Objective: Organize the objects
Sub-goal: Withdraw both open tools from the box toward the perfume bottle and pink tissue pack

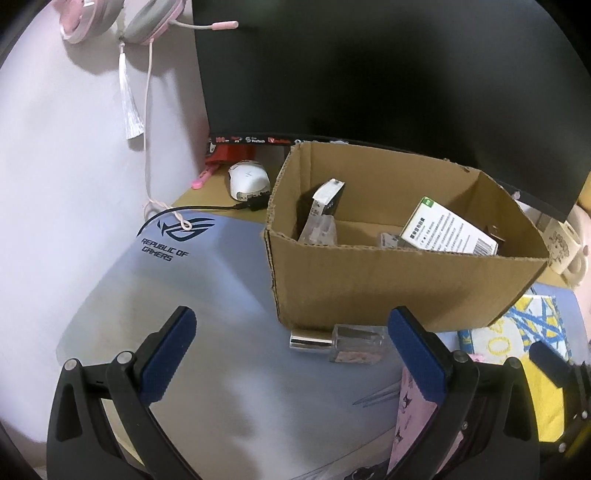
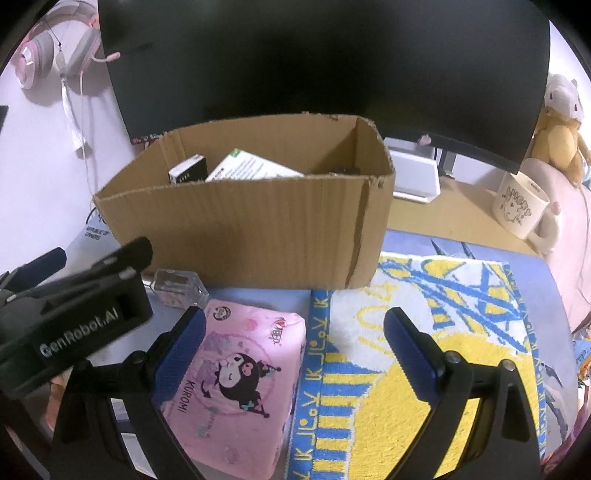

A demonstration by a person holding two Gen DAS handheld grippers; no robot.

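An open cardboard box [image 1: 388, 288] [image 2: 251, 229] stands on the desk mat and holds a white carton [image 1: 448, 229] [image 2: 255, 168], a black-and-white box [image 1: 327, 197] [image 2: 188, 171] and a clear bottle [image 1: 317, 230]. A glass perfume bottle [image 1: 343, 341] [image 2: 181, 290] lies on the mat in front of the box. My left gripper [image 1: 291, 350] is open, the bottle just inside its right finger. A pink Kuromi tissue pack [image 2: 236, 376] [image 1: 410, 413] lies on the mat. My right gripper [image 2: 295, 343] is open, the pack beside its left finger.
A yellow-and-blue towel [image 2: 424, 332] [image 1: 517, 332] lies right of the pack. A dark monitor [image 1: 388, 66] stands behind the box. A white mouse [image 1: 247, 179], pink headset [image 1: 122, 18], mug [image 2: 521, 206] and plush toy [image 2: 561, 140] sit around the edges.
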